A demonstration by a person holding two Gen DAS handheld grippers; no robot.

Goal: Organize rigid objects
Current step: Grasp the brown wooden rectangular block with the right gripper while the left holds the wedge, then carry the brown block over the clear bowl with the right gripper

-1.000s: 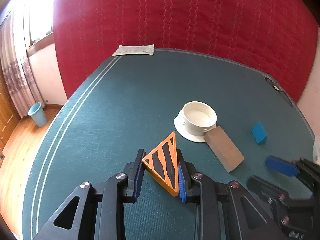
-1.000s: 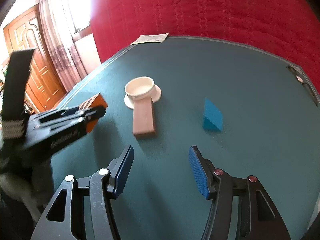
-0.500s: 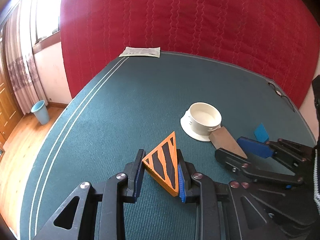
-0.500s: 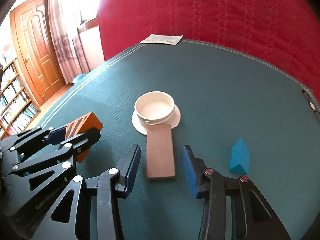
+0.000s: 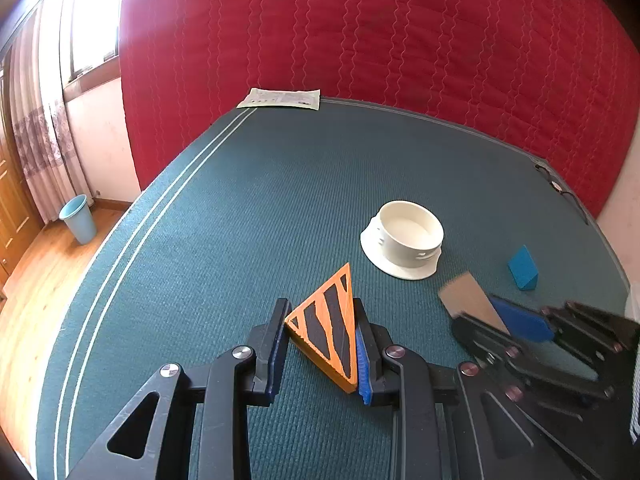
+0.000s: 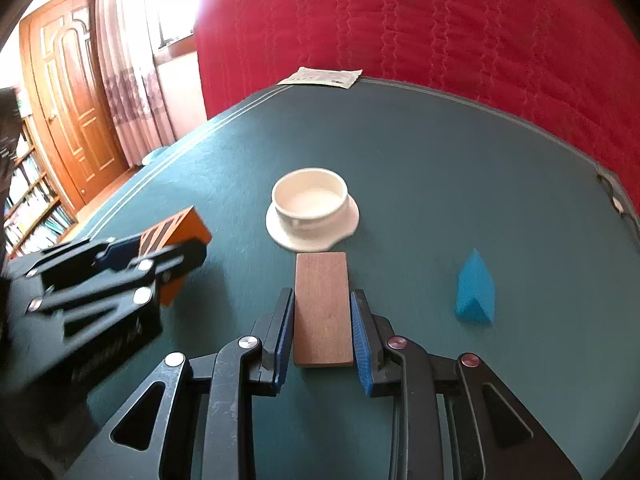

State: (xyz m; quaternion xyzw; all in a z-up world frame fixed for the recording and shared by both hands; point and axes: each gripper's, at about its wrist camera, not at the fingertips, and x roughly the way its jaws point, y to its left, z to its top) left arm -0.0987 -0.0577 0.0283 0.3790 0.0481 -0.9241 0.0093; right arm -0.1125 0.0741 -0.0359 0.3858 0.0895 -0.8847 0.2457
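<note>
Left gripper point(image 5: 320, 344) clamped on orange striped wedge point(image 5: 328, 330), lower centre, lifted clear for sorting. Right gripper point(image 6: 322, 332) clenched on brown block point(image 6: 322, 308), lower centre, just below white bowl point(image 6: 310, 200), likely the destination.

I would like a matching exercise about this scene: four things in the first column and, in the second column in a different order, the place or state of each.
Things:
1. orange striped wedge
2. brown wooden block
3. blue wedge
4. white bowl

Places or states:
A. lies free on the green table
B. stands on a white saucer
C. clamped in the left gripper
D. clamped in the right gripper

Pairs: 1-C, 2-D, 3-A, 4-B
</note>
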